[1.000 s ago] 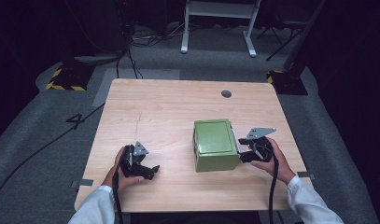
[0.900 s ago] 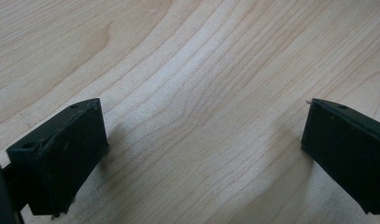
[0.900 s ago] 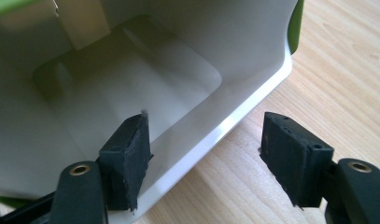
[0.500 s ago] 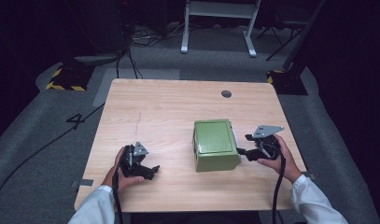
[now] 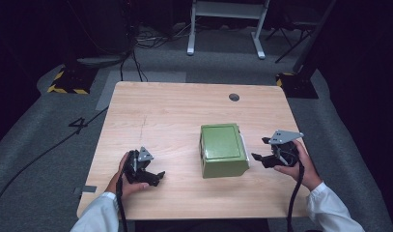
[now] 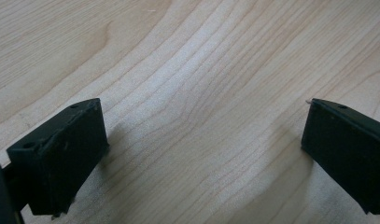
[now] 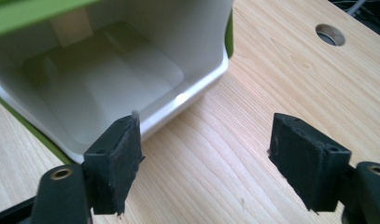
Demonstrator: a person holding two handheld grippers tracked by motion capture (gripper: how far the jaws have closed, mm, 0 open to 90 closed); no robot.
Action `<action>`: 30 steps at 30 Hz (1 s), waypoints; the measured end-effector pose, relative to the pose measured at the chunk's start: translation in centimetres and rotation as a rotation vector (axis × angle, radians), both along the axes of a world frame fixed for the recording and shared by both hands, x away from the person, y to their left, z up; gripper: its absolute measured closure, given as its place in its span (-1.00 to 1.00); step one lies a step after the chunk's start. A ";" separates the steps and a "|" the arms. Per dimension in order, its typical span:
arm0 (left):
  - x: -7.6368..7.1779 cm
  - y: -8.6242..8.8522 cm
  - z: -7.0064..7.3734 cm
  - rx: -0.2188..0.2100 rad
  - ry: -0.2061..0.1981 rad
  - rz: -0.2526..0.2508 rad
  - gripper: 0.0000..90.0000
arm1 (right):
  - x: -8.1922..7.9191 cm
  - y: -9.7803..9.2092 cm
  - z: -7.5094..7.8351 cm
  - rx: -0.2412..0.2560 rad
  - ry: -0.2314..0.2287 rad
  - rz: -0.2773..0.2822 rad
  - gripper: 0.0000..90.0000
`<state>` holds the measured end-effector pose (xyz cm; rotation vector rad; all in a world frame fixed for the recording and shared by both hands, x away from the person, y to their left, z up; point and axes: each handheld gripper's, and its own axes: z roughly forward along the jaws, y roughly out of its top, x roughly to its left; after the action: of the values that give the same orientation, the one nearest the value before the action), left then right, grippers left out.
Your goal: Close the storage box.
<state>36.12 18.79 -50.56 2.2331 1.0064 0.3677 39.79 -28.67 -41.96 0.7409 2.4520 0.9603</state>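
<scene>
Two grippers, left gripper point(image 5: 155, 178) and right gripper point(image 5: 259, 150), gape wide, flanking one green box point(image 5: 223, 150).

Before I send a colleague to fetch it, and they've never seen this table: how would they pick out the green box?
Start at the wooden table; right of its middle, just left of the right claw, lies the green box. It lies on its side, its white inside open toward that claw. It is the one green thing on the table.
</scene>
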 end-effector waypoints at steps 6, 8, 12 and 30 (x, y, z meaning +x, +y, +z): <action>0.0 0.0 0.0 0.000 0.000 0.001 -0.99 | -0.5 -0.9 -0.3 -0.025 -0.002 -0.014 -0.47; 0.0 0.0 0.0 0.000 0.000 0.001 -0.99 | -0.7 -1.2 -0.4 -0.032 -0.002 -0.021 -0.48; 0.0 0.0 0.0 0.000 0.000 0.000 -0.99 | -0.9 -1.7 -0.5 -0.039 -0.003 -0.027 -0.49; 0.0 0.0 0.0 0.000 0.000 0.000 -0.99 | -2.1 -5.4 -2.3 -0.068 0.001 -0.100 -0.53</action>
<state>36.12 18.79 -50.56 2.2328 1.0068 0.3680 37.71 -34.08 -44.28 0.8321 2.4104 0.8356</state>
